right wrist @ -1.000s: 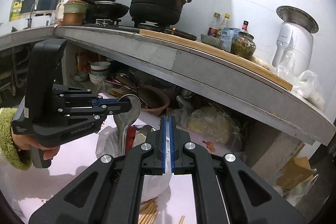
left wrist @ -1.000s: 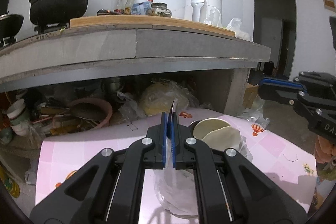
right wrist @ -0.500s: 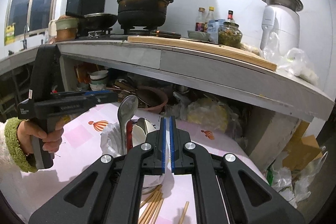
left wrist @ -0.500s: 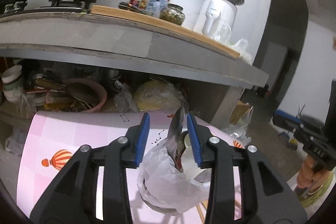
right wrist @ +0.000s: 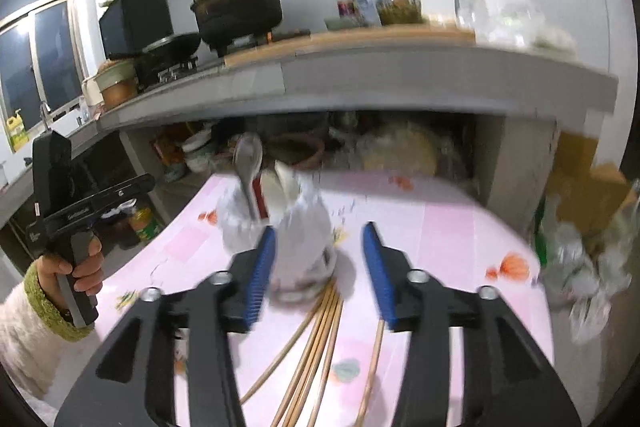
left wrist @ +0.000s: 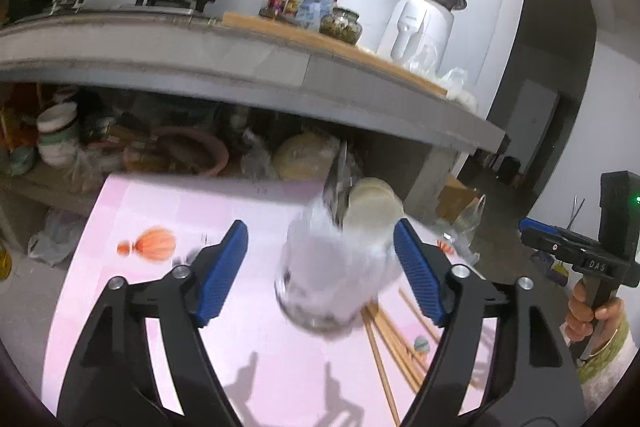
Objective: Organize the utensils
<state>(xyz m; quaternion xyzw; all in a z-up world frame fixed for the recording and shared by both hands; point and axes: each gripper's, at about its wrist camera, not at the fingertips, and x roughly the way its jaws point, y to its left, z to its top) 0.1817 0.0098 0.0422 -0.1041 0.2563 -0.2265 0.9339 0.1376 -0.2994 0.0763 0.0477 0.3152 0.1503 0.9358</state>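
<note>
- While both grippers hang above the pink tabletop, nearest the right wrist camera lie loose chopsticks, fanned flat toward 6 o'clock of the holder, presumably waiting to be gathered.
- Right gripper: jaws have just been opening and stand partly apart, nothing between them; the left pad overlaps the holder's side in view, and contact cannot be told.
- Left gripper: jaws have just been opening and stand wide apart, straddling the holder without pressing it; they hold nothing.
- Next out, the bag-lined holder stands upright mid-tabletop, so utensils can rest handle-down inside.
- In it, a metal spoon and pale ladles stick up at 12 o'clock, seemingly already sorted.
- Farthest, the kitchen counter carries a black pot.
</note>
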